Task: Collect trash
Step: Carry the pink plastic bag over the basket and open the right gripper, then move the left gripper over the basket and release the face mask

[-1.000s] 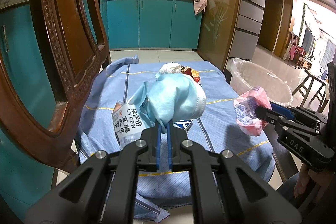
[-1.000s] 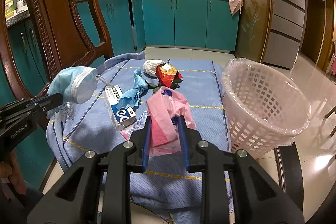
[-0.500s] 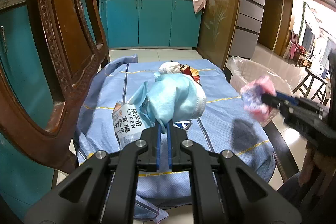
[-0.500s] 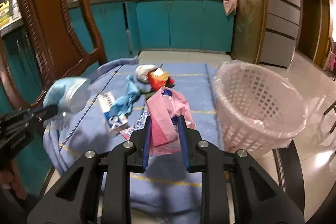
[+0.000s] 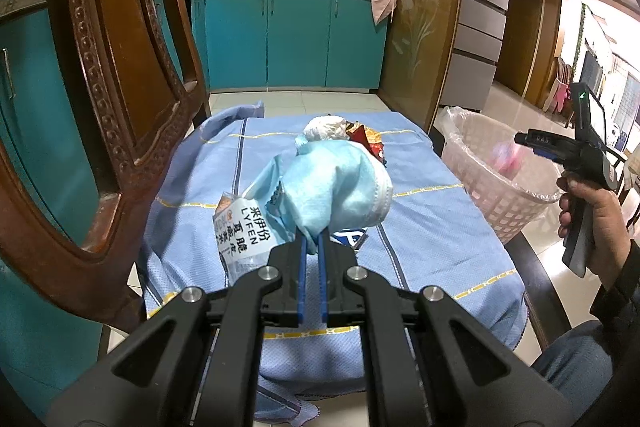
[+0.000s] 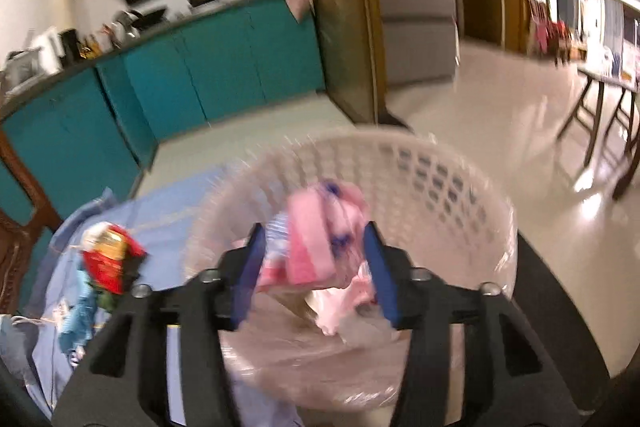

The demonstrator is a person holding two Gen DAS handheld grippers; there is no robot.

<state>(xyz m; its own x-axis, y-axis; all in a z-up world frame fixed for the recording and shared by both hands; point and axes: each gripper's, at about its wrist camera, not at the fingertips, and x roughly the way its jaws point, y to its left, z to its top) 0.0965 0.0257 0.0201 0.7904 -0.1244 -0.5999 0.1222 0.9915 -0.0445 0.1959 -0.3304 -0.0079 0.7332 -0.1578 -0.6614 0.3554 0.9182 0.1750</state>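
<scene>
Left gripper (image 5: pixel 312 247) pinches one pale-blue face mask (image 5: pixel 340 187) above the blue tablecloth (image 5: pixel 432 239). Right gripper (image 6: pixel 314 259), jaws spread, releases one crumpled pink plastic wrapper (image 6: pixel 320 239) over one white lattice bin (image 6: pixel 440 171); drop step. Next, probably: carry mask toward 2 o'clock, to bin. One red snack packet (image 6: pixel 110 255) remains at 10 o'clock.

We note a light blue face mask (image 5: pixel 340 183), a pink plastic bag (image 6: pixel 316 243), a white lattice-patterned basket (image 6: pixel 432 179), a red and yellow snack wrapper (image 6: pixel 110 255), and a blue desk cloth (image 5: pixel 432 247) crossed by yellow lines
</scene>
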